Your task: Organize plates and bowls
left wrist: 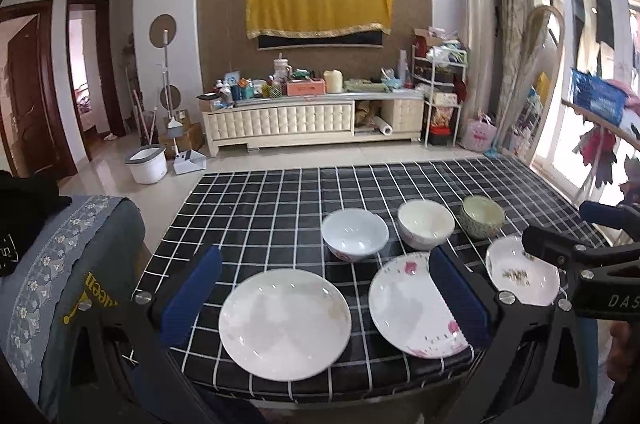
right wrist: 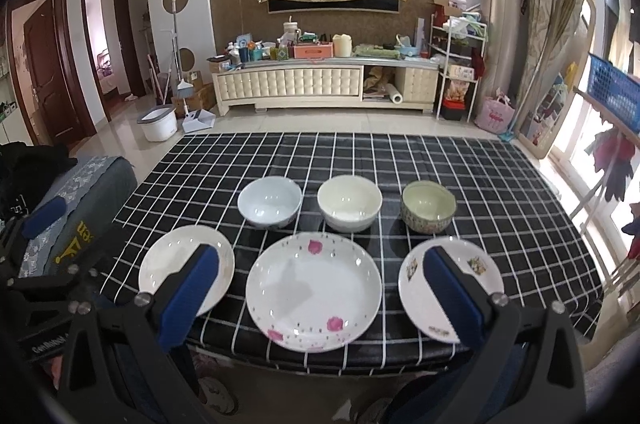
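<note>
Three plates lie in a front row on the black checked table [right wrist: 440, 160]: a plain white plate [left wrist: 285, 322] [right wrist: 176, 266] at the left, a pink-flowered plate [right wrist: 314, 282] [left wrist: 408, 308] in the middle, a small patterned plate [right wrist: 464, 276] [left wrist: 520, 276] at the right. Behind them stand a white bowl [right wrist: 269, 201] [left wrist: 354, 234], a cream bowl [right wrist: 349, 203] [left wrist: 425, 224] and a green patterned bowl [right wrist: 429, 207] [left wrist: 481, 216]. My left gripper [left wrist: 328, 298] hovers open over the white plate. My right gripper [right wrist: 318, 294] hovers open over the flowered plate, touching nothing.
A grey cloth-covered seat [left wrist: 72, 264] sits left of the table. Beyond the table's far edge are open floor, a white bucket [right wrist: 158, 122] and a cluttered TV cabinet [right wrist: 324, 86]. A drying rack with clothes [right wrist: 612, 144] stands at the right.
</note>
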Motion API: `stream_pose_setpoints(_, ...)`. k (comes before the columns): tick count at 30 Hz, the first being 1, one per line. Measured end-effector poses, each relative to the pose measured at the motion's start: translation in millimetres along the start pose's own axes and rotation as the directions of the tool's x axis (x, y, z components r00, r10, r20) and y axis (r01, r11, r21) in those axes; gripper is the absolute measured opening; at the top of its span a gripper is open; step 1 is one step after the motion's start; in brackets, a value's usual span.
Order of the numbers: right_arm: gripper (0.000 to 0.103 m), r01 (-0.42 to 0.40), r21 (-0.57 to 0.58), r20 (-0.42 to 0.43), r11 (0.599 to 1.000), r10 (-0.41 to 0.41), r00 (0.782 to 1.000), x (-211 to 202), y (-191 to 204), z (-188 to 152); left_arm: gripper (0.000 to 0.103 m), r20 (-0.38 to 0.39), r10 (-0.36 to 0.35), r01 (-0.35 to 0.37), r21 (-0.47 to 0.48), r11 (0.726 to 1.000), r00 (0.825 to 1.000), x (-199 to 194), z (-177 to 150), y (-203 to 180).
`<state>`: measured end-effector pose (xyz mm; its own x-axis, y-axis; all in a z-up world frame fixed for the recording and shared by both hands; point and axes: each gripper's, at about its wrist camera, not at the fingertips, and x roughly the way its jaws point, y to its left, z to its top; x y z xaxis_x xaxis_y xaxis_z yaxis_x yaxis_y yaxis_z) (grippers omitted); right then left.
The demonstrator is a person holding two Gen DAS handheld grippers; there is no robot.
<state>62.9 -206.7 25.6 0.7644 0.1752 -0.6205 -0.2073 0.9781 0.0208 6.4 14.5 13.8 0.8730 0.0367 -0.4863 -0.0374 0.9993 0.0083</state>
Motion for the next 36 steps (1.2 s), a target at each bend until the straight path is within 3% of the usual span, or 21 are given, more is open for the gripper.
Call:
stream_pose_setpoints(4, 0.103, -0.021, -0.025, 0.012, 0.999, 0.021, 1.0, 12.3, 10.7, 12.7, 0.103, 0.002, 0.014, -0.014, -0.048, 0.999, 1.0, 7.2, 6.9, 21.1)
stream_pose_setpoints(8, 0.103, -0.108, -0.035, -0.017, 0.994, 0.107, 0.994, 34.1, 24.4, 21.0, 0.103, -0.059, 0.057, -0.059, -0.023, 0.998, 0.997, 25.9, 7.8, 35.6)
stream_pose_setpoints(13, 0.103, -0.119, -0.054, -0.053, 0.991, 0.116, 0.992, 68.8, 46.4, 18.4, 0.103, -0.143, 0.068, -0.074, -0.042, 0.996, 0.987, 55.7, -7.2, 61.0)
stream_pose_setpoints(17, 0.103, -0.141, -0.051, -0.136, 0.989, 0.133, 0.982, 101.9, 63.0, 5.8, 0.103, -0.207, 0.068, -0.08, -0.05, 0.996, 0.976, 74.5, -28.1, 76.3)
stream_pose_setpoints(23, 0.102, -0.141, -0.1, -0.233, 0.985, 0.115, 0.966, 141.2, 85.8, -11.7, 0.103, -0.319, 0.061, -0.099, -0.104, 0.99, 0.946, 110.5, -61.0, 106.3)
stream_pose_setpoints(25, 0.098, -0.16, -0.124, -0.26, 0.979, 0.123, 0.958, 150.7, 93.3, -17.1, 0.103, -0.349, 0.049, -0.097, -0.122, 0.988, 0.936, 119.9, -69.5, 115.4)
stream_pose_setpoints(30, 0.084, -0.23, -0.106, -0.355, 0.967, 0.179, 0.917, 176.9, 105.2, -29.8, 0.089, -0.405, 0.019, -0.083, -0.141, 0.987, 0.914, 137.3, -82.5, 128.5)
stream_pose_setpoints(36, 0.075, -0.233, -0.119, -0.374, 0.965, 0.173, 0.911, 198.5, 112.1, -35.8, 0.069, -0.46, -0.02, -0.069, -0.177, 0.982, 0.888, 158.5, -96.8, 141.1)
